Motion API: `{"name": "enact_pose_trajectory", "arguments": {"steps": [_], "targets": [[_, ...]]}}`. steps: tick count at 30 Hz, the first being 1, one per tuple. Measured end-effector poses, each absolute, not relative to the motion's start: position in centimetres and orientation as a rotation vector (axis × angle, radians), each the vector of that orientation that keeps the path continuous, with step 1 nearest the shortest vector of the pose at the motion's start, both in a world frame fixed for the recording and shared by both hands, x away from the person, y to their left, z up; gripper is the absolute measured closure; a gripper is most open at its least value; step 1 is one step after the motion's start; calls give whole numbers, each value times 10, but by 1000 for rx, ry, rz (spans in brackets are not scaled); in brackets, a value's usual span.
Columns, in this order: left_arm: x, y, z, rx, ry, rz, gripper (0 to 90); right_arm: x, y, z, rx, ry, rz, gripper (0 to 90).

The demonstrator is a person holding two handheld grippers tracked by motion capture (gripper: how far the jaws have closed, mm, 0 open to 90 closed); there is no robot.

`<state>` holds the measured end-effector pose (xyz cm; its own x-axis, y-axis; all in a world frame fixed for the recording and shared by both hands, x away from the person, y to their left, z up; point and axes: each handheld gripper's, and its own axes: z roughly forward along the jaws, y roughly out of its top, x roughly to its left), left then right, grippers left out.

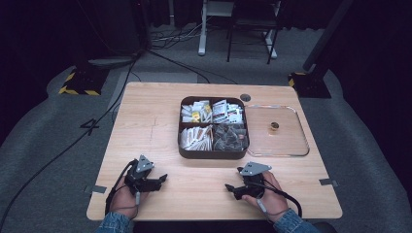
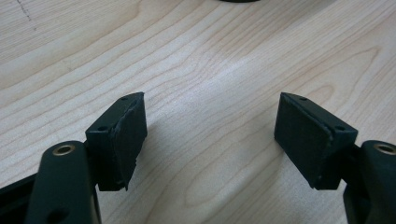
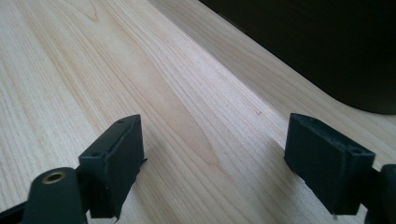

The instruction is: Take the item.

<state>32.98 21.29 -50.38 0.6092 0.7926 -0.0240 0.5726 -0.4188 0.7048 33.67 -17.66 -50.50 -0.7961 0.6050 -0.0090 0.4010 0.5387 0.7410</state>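
From above, my left gripper [image 1: 154,180] and right gripper [image 1: 234,189] rest on the pale wooden desk [image 1: 145,111], near the dark brown four-compartment box of paper sachets [image 1: 213,128]. The sachets look light and crinkly; I'd pinch one by its edge.

In the left gripper view, my jaws gape, empty.

In the right gripper view, likewise released, the box's dark wall [image 3: 327,42] just ahead.

The small round brass-coloured object [image 1: 274,126] on the clear plastic lid [image 1: 296,145], near the desk's right edge, is too small to identify.
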Motion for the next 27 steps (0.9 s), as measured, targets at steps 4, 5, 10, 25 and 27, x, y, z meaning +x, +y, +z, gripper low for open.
{"name": "enact_pose_trajectory", "arguments": {"steps": [4,5,10,25,27], "targets": [[330,213,-504,2147,1068,416,259,336,-178,-504,846,2501,1121,303],[330,213,-504,2147,1069,416,259,336,-178,-504,846,2498,1126,332],[330,213,-504,2146,1071,415,259,336,-177,-504,848,2485,1139,439],[330,213,-504,2146,1073,415,259,350,-189,-476,1005,2468,1315,550],[330,213,-504,2146,1073,415,259,355,-193,-465,1053,2422,1372,532]]}}
